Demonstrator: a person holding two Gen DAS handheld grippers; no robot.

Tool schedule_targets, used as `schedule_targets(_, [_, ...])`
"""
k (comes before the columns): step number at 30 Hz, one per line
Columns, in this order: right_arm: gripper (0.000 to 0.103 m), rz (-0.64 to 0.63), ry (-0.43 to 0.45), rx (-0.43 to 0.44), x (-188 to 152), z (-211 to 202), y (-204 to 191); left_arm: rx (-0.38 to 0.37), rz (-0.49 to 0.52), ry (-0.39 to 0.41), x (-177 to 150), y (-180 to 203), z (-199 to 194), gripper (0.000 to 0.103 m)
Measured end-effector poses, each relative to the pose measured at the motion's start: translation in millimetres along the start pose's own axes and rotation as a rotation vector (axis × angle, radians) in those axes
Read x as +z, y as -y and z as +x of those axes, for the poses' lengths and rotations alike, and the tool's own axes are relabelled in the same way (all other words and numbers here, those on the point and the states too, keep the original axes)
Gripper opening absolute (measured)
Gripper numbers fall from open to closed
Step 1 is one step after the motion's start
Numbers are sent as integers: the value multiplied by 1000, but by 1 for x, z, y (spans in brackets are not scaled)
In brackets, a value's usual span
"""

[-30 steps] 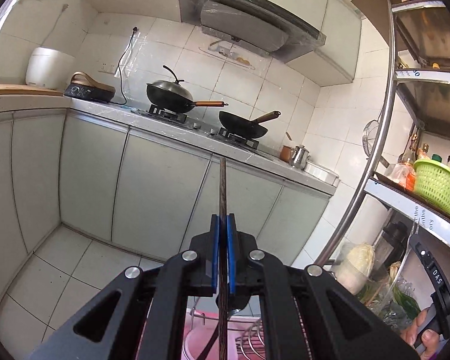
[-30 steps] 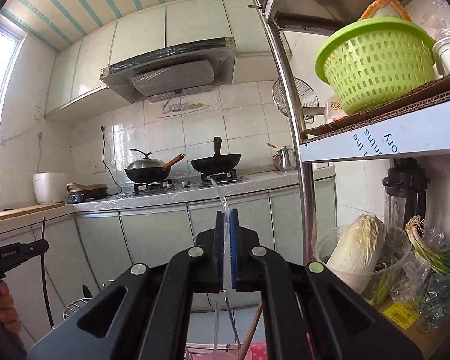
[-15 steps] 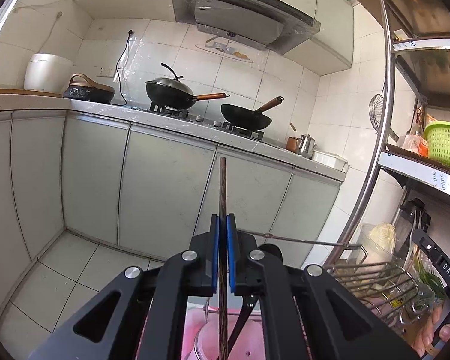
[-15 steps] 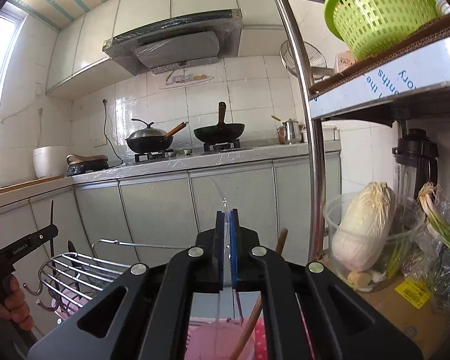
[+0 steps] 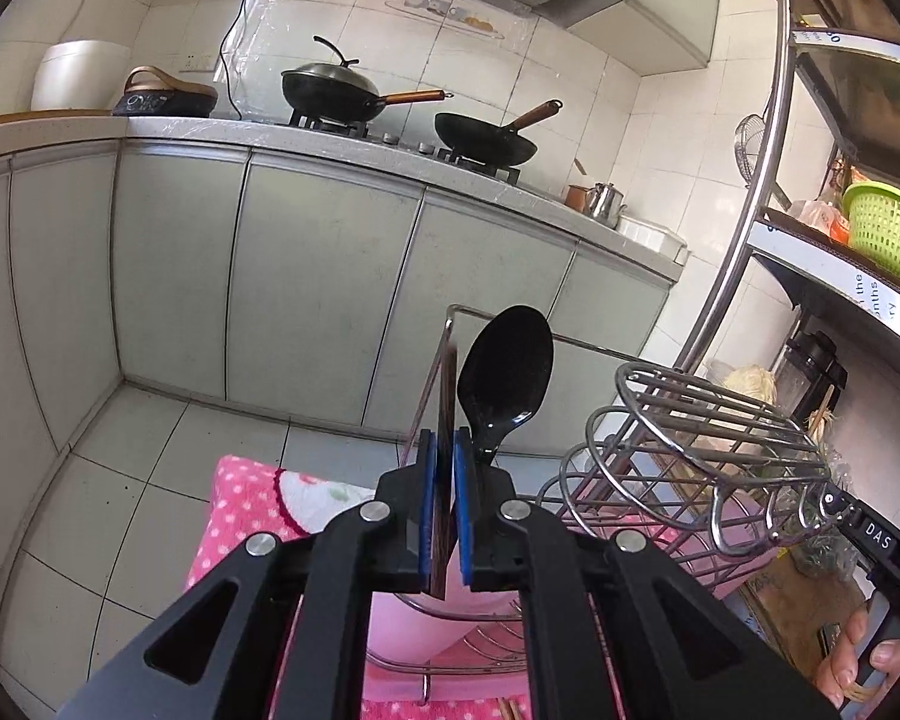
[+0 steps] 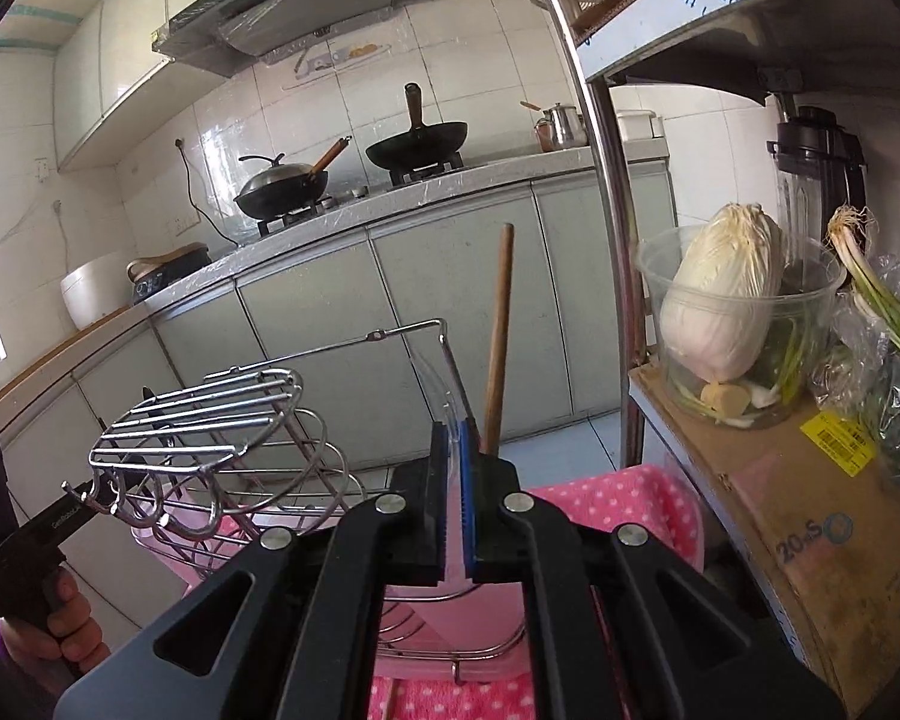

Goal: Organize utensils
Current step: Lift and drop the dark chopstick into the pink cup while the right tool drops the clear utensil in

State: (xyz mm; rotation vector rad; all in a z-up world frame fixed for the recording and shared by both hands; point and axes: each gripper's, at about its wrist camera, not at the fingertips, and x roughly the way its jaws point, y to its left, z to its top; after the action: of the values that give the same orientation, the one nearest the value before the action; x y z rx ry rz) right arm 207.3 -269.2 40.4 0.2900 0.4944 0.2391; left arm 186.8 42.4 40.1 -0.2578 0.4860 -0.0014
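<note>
In the left wrist view my left gripper (image 5: 444, 441) holds a dark wooden utensil handle (image 5: 448, 396) upright between its blue pads; the jaws are opening, the pads still against it. A black spoon (image 5: 504, 372) stands just right of it, above a pink holder (image 5: 432, 630). In the right wrist view my right gripper (image 6: 453, 429) is shut on a thin clear plastic utensil (image 6: 447, 405). A brown wooden handle (image 6: 498, 336) stands just right of those pads. The pink holder (image 6: 450, 618) lies below them.
A chrome wire rack (image 5: 708, 444) (image 6: 210, 420) sits beside the holder on a pink dotted towel (image 5: 240, 498). A steel shelf post (image 6: 606, 192) rises at the right, with a cabbage tub (image 6: 732, 324) and greens on the shelf. Counter with woks (image 5: 354, 90) behind.
Both grippers have come down and tipped forward with their utensils. The wire rack, pink holder and towel have come into view, and the black spoon and wooden handle now show beside the pads.
</note>
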Motion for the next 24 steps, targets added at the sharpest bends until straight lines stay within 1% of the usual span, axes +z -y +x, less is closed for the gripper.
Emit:
schedule_targets(1, [4,2,-20,0,0,1,1,3,-3,-10,0,-1,0,9])
schedule_targets(4, [5,8,-97,16,-2,5,4,5,-13,-29,3,-2,-5,29])
schedule_targets(6, [6,13,-119,16,-5,3,6,2,-19,-31,6,-3,-12,29])
schedule_targets(8, [9,25,-117,18,-7,-5,7,-3,-21,-34,6,-4,-21,29])
schedule_targets(10, [22,28,-115,20,-8,-14,8,-3,-19,-40,7,-4,-30,29])
schedule_targets(12, [26,28,-112,19,-10,-23,8,-3,-15,-48,5,-4,-39,29])
schedule_targets(15, [27,41,-128,23,-18,-35,9,-10,-31,-73,-2,-7,-51,29])
schedule_targets(17, [27,61,-144,38,-24,-43,12,-22,-54,-102,-9,-10,-58,29])
schedule_targets(20, [27,93,-188,60,-37,-50,14,-43,-80,-176,-25,-14,-63,29])
schedule_targets(24, [27,112,-273,83,-59,-53,14,-62,-96,-305,-53,-15,-61,29])
